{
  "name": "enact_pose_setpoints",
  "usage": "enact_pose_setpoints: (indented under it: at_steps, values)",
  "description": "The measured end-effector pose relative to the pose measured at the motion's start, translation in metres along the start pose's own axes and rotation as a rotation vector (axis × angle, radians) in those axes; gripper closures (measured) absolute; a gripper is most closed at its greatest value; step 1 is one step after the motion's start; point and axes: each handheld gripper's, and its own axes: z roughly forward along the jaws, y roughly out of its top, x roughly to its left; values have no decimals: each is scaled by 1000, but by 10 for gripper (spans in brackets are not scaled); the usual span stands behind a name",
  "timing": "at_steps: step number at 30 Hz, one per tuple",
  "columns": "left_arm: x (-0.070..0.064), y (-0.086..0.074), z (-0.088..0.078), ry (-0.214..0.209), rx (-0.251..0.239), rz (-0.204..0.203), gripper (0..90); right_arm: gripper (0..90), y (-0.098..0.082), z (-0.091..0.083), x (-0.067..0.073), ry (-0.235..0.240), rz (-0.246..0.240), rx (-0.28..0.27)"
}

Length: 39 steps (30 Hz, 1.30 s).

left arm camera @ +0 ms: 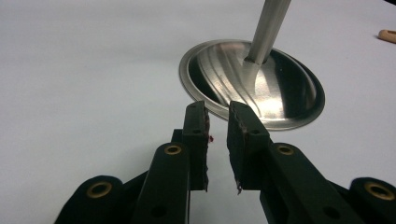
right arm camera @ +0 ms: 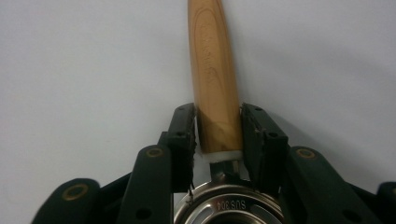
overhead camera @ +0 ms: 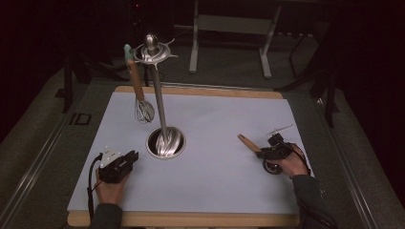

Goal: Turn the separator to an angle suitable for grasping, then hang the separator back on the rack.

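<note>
White mat on a wooden table, steel utensil stand at centre with a whisk hanging from its top ring, left gripper near the stand's base, jaws narrowly apart and empty, right gripper clamping a wooden-handled utensil low over the mat's right side.

Polished glossy metal stand base; smooth varnished wood handle; matt pale table sheet; matt black tongs.

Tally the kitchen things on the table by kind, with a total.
Utensil stands: 1
Whisks, hanging from the stand: 1
Wooden-handled utensils, held in the right gripper: 1
Total: 3
</note>
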Motion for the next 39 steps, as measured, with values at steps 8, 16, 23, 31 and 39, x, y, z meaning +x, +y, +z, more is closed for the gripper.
enact_pose_setpoints:
  at_steps: [8,16,23,31,39]
  values:
    - [0,0,0,1,0,2,777,686,-2,0,13,34,17,24]
    - [0,0,0,3,1,4,777,665,-2,-1,25,114,23,35]
    - [0,0,0,3,0,4,774,670,1,0,23,111,2,87]
    - [0,0,0,5,1,5,773,680,8,2,24,148,5,156]
    - [0,0,0,4,-3,-1,771,682,17,4,29,155,-17,195]
